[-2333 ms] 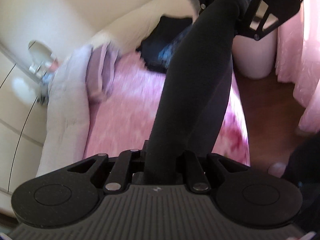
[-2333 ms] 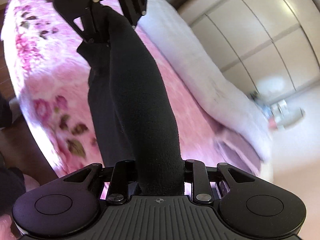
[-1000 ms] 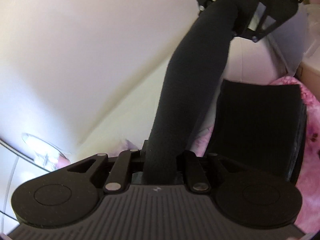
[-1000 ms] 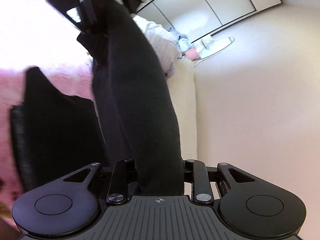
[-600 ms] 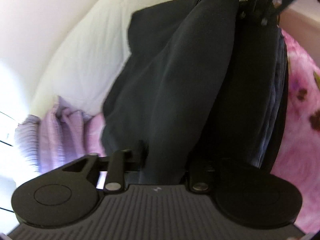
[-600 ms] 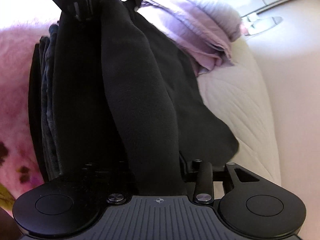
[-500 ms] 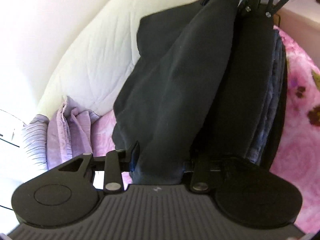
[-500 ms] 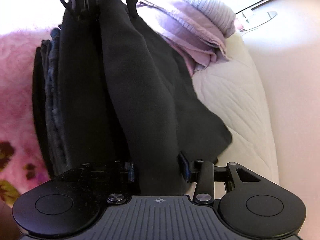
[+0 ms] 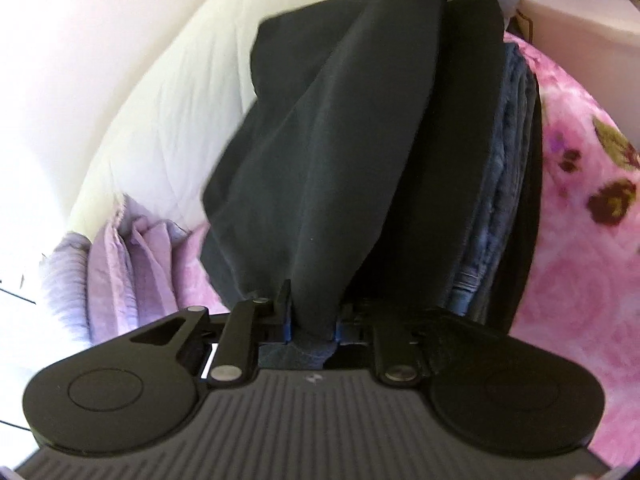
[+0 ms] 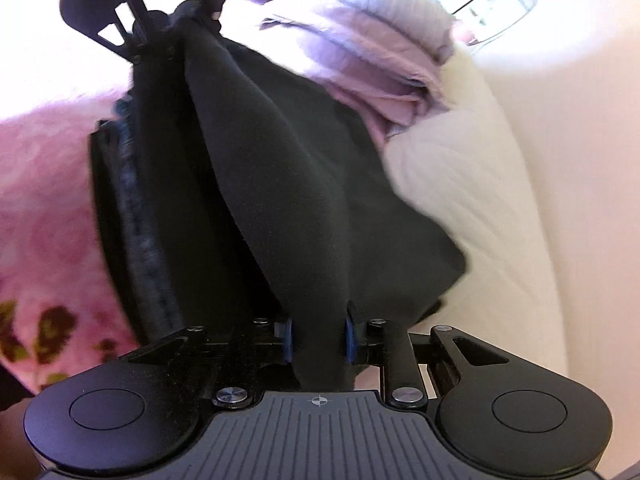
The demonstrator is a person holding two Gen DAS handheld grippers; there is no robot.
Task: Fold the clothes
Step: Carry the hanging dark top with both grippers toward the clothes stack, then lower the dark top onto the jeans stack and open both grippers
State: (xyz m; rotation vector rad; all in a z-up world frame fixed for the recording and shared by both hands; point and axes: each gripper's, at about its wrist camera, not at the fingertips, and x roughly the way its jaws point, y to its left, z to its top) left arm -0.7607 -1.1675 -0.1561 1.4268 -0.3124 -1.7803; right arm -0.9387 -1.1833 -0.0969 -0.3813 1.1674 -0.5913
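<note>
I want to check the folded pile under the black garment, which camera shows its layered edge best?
Left wrist: the folded pile shows its stacked blue and black edges clearly. Right wrist shows the same pile darker and narrower, mostly covered by the black garment.

Two grippers: the left gripper (image 9: 311, 320) and the right gripper (image 10: 317, 340), each with two fingers. One black garment (image 9: 340, 152) runs between them. One stack of folded dark clothes (image 9: 496, 184) lies beyond the fingers. One pink floral blanket (image 9: 580, 240). One white quilted pillow (image 9: 168, 112). One lilac bundle (image 10: 384, 60).
</note>
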